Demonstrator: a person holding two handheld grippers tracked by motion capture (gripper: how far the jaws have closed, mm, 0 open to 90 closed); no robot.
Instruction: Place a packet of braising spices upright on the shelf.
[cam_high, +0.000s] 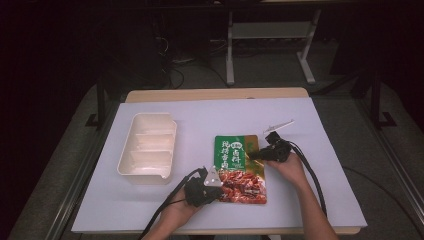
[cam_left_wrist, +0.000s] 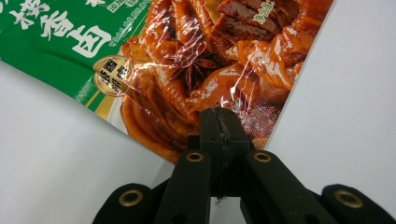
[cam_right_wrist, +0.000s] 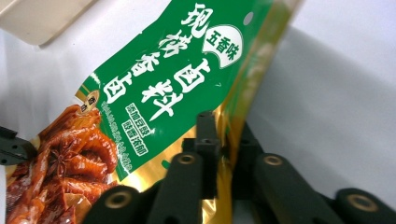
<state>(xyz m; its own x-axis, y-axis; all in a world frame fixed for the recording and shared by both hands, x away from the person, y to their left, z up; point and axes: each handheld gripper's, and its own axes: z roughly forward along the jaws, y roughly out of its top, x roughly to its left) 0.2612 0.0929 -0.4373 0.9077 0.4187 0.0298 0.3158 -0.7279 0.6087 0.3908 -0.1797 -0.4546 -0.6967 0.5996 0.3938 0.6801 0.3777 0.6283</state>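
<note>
White table (cam_high: 325, 150), metal frame (cam_high: 230, 50), dark floor (cam_high: 270, 67)

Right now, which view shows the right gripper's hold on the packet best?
Right gripper view: its jaws pinch the gold edge of the packet close up. In the high view the right gripper is small at the packet's right edge. The left gripper view shows the packet's lower corner.

The white surface (cam_high: 320, 165) is left bare to the right of the seasoning packet (cam_high: 240, 167) and along the far edge, so wide passage is offered there. The near middle is taken up by the packet, clamped at its near left corner by the left hand-held gripper (cam_high: 212, 186) and at its right edge by the right hand-held gripper (cam_high: 255, 155). To the left, well apart, a white divided tray (cam_high: 131, 165) blocks the way.
</note>
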